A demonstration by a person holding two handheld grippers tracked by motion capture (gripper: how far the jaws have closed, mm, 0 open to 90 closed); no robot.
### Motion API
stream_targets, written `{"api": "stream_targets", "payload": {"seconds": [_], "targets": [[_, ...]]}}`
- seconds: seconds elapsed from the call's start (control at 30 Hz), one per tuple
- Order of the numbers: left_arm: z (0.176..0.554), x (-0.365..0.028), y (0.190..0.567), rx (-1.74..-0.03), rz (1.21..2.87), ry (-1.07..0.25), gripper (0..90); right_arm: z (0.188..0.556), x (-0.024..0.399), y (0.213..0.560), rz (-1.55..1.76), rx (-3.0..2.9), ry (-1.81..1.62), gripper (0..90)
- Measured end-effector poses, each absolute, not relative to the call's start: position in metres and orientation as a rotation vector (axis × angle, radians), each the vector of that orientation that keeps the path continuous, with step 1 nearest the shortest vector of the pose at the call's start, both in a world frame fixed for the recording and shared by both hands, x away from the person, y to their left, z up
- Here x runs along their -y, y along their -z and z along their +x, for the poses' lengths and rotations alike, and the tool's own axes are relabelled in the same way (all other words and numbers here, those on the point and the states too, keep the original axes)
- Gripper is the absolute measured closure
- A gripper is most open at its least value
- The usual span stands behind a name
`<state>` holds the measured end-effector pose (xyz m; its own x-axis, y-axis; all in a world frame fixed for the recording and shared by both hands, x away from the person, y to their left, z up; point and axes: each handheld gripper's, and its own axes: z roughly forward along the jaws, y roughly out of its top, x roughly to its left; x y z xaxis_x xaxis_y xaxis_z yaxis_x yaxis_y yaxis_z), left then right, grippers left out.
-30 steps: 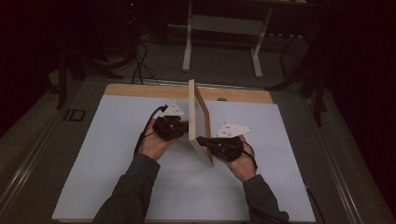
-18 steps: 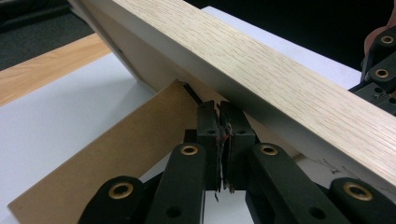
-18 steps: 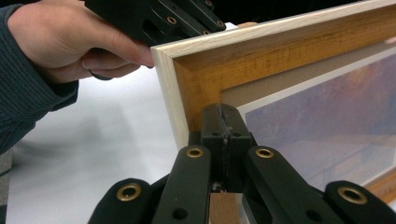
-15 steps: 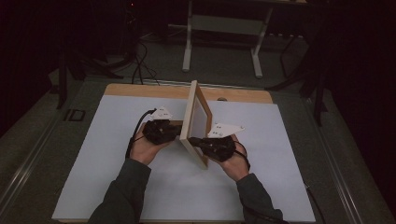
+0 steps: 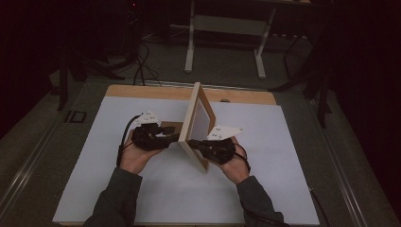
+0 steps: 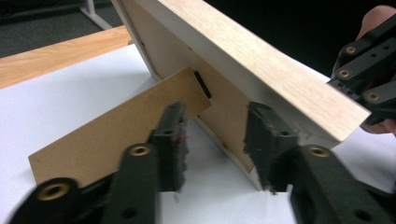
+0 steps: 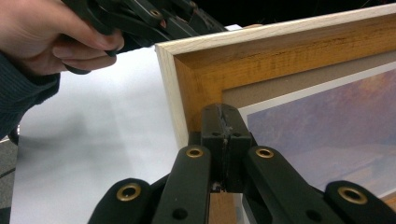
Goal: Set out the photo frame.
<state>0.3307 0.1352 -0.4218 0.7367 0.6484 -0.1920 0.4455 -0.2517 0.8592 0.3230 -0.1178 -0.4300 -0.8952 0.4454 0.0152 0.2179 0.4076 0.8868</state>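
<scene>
A light wooden picture frame [image 5: 190, 124] stands on edge on the white sheet [image 5: 283, 156], leaning back, its picture facing right. Behind it a brown fibreboard stand leg [image 5: 169, 127] is swung out to the table. My left gripper [image 5: 174, 138] is behind the frame; its jaws have just been opening. In the left gripper view my left gripper [image 6: 217, 135] is open, beside the stand leg [image 6: 107, 130] and the frame's back [image 6: 219, 98], pressing on nothing. My right gripper [image 7: 223, 116] is shut, its tips against the frame's front [image 7: 289, 51] near a corner.
The sheet lies on a wooden tabletop [image 5: 151, 92]. On the dark floor beyond are a metal stand's legs [image 5: 190, 56] and cables [image 5: 142, 66]. A person's hand [image 7: 46, 37] holds the left gripper just past the frame's corner.
The left hand has drawn left and nearer, away from the frame, and its jaws have opened. The stand leg now stands out behind the frame, which leans back more. The right gripper has shifted left with it.
</scene>
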Motion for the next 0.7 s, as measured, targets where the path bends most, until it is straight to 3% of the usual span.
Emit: {"api": "stream_targets", "payload": {"seconds": [0.23,0.5,0.7], "targets": [[0.325,-0.14,0.414,-0.9,1.847,-0.26,47.8,0.323,0.119,0.433,0.596,-2.429,-1.448,83.0],[0.321,-0.146,0.406,-0.924,1.771,-0.219,46.2,0.326,0.125,0.437,0.638,-2.416,-1.426,74.0],[0.32,-0.139,0.401,-0.933,1.747,-0.219,40.1,0.328,0.136,0.438,0.67,-2.401,-1.419,69.8]]}}
